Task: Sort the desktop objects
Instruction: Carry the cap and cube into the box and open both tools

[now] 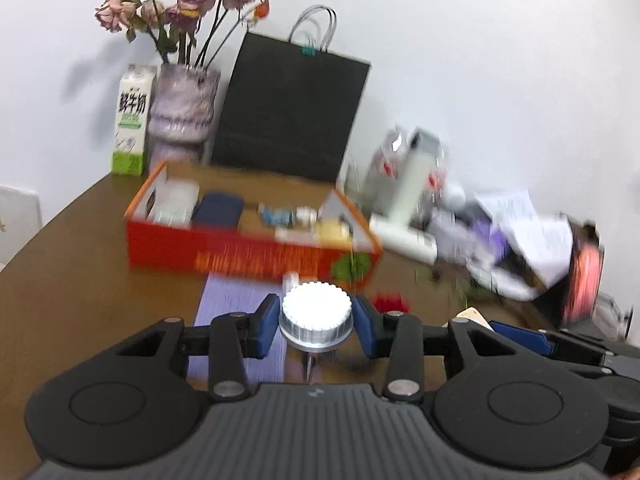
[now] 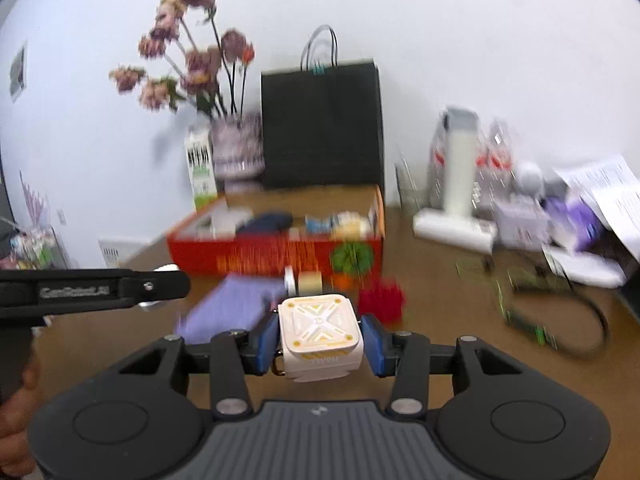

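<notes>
My left gripper (image 1: 316,322) is shut on a round white knurled cap with a silver base (image 1: 317,314), held above the brown table. My right gripper (image 2: 320,340) is shut on a white square block with yellow markings (image 2: 320,336), also lifted off the table. Ahead of both stands an open red cardboard box (image 1: 248,250) (image 2: 276,254) holding several small items. A purple notebook (image 1: 236,300) (image 2: 236,306) lies in front of the box. The left gripper's body (image 2: 96,290) shows at the left edge of the right wrist view.
A black paper bag (image 1: 292,112), a vase of dried roses (image 1: 182,116) and a milk carton (image 1: 130,120) stand behind the box. A red fuzzy object (image 2: 380,300) lies by the box. White appliance and papers (image 1: 500,232) clutter the right side. A hand (image 2: 18,420) shows at lower left.
</notes>
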`<control>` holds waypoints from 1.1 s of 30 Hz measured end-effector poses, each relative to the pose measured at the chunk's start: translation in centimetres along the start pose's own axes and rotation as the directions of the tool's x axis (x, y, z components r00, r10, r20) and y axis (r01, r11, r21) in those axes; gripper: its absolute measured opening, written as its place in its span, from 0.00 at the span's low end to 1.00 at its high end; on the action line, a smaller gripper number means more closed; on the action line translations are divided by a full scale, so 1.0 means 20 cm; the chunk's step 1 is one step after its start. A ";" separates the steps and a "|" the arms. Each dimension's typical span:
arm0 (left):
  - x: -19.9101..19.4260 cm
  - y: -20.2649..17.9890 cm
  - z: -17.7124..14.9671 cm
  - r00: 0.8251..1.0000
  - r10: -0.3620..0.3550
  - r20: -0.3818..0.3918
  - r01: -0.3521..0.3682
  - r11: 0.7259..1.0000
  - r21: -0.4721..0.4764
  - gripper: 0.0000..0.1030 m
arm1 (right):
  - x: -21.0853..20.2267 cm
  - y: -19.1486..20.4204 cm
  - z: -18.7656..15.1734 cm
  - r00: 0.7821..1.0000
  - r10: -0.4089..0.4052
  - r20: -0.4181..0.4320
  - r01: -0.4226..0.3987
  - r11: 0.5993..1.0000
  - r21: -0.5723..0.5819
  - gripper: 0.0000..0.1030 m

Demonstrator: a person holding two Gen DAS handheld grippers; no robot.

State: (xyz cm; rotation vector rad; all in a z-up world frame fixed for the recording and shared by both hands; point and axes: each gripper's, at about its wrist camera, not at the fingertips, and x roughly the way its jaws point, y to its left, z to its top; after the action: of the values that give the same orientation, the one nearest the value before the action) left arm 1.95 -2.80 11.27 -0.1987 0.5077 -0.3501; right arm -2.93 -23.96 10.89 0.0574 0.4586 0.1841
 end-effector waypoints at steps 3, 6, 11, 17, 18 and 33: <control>0.17 0.06 0.16 1.000 -0.005 -0.017 0.005 0.999 -0.047 0.39 | 0.17 -0.02 0.19 0.999 0.036 0.006 -0.036 0.999 0.000 0.42; 0.35 0.11 0.31 1.000 0.023 -0.022 -0.023 0.999 -0.022 0.39 | 0.36 -0.04 0.35 0.997 0.074 -0.015 -0.074 0.997 0.009 0.42; 0.68 0.23 0.52 0.995 0.062 -0.077 -0.065 0.997 -0.037 0.39 | 0.76 -0.09 0.58 0.996 0.055 -0.072 -0.054 0.998 0.018 0.42; 1.12 0.33 0.66 0.974 0.105 -0.198 -0.114 0.993 -0.032 0.39 | 1.25 -0.15 0.71 0.977 0.054 -0.204 -0.038 0.996 0.082 0.42; 1.18 0.34 0.67 0.970 0.113 -0.214 -0.119 0.993 -0.016 0.40 | 1.31 -0.15 0.72 0.975 0.046 -0.218 -0.029 0.996 0.079 0.42; 1.80 0.38 0.70 0.894 0.251 -0.372 -0.231 0.968 0.099 0.44 | 1.95 -0.23 0.64 0.912 -0.141 -0.385 0.153 0.988 0.002 0.39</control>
State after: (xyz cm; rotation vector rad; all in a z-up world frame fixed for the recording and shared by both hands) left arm 40.59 -7.99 5.45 -0.0125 0.9000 -0.1556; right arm 37.85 -21.20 4.99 0.0170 0.8557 0.0376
